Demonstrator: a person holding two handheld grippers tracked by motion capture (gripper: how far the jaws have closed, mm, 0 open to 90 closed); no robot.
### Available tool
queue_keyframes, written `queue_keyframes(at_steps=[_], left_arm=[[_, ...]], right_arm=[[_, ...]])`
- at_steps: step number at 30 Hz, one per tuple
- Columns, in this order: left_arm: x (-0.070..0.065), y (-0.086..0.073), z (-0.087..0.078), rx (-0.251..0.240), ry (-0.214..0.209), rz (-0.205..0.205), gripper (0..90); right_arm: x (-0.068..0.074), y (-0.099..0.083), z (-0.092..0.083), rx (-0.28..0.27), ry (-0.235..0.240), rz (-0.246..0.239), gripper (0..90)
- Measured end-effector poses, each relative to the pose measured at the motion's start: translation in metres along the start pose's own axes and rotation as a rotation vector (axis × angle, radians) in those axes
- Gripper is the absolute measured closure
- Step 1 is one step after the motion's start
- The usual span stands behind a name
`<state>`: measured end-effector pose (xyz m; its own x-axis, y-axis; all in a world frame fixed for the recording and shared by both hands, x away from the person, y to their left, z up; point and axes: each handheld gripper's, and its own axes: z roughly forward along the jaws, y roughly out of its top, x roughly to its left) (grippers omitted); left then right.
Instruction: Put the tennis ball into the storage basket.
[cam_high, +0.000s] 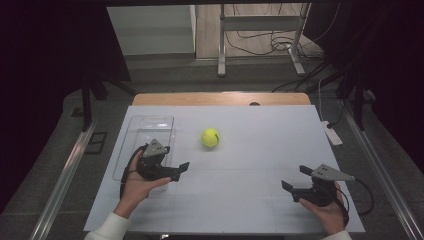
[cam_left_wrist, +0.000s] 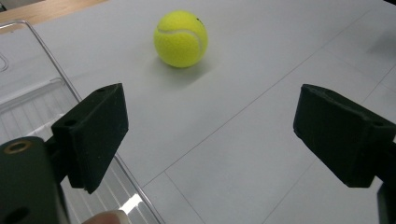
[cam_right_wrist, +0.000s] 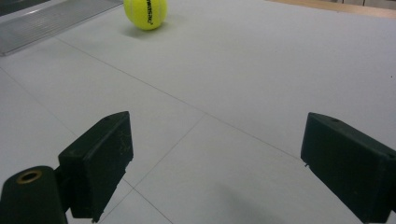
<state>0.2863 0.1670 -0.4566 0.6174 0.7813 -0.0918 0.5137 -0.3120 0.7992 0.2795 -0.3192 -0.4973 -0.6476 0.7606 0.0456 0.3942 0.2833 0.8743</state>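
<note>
Nearest the person, at the right of the worktop (cam_high: 240, 200), the right gripper (cam_high: 296, 182) rests in a hand with its fingers (cam_right_wrist: 100, 161) spread wide and nothing between them. At the left, a little farther in, the left gripper (cam_high: 177, 172) sits in the other hand beside a clear plastic tray (cam_high: 150, 125), its fingers (cam_left_wrist: 95, 133) also wide apart and empty, aimed toward the ball. Beyond both, near the middle of the worktop and just right of the tray, lies the tennis ball (cam_high: 210, 137), alone on the white surface and well apart from either gripper.

The ball should prove light and springy: its felt cover ought to give the pads good friction, so slipping is unlikely, and it is not fragile. Being round, it will likely roll at a nudge. The best hold, I judge, is across its widest part, one finger on each side at mid-height, closing evenly so it is not squeezed out upward or pushed away.
</note>
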Motion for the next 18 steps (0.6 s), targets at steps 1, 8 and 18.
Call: queue_keyframes(at_steps=[1, 8, 18], left_arm=[[0.0001, 0.0003, 0.0006, 0.002, -0.002, -0.003, 11.5], [0.0012, 0.0018, 0.0045, 0.015, -0.001, 0.002, 11.3], [0.0024, 0.0080, 0.0076, 0.027, -0.002, 0.008, 11.2]], right_arm=[[0.0000, 0.0000, 0.0000, 0.000, 0.000, 0.000, 9.7], [-0.0002, -0.0003, 0.0001, 0.001, -0.002, 0.002, 9.7], [-0.0005, -0.0006, 0.0003, 0.002, -0.003, 0.004, 9.7]])
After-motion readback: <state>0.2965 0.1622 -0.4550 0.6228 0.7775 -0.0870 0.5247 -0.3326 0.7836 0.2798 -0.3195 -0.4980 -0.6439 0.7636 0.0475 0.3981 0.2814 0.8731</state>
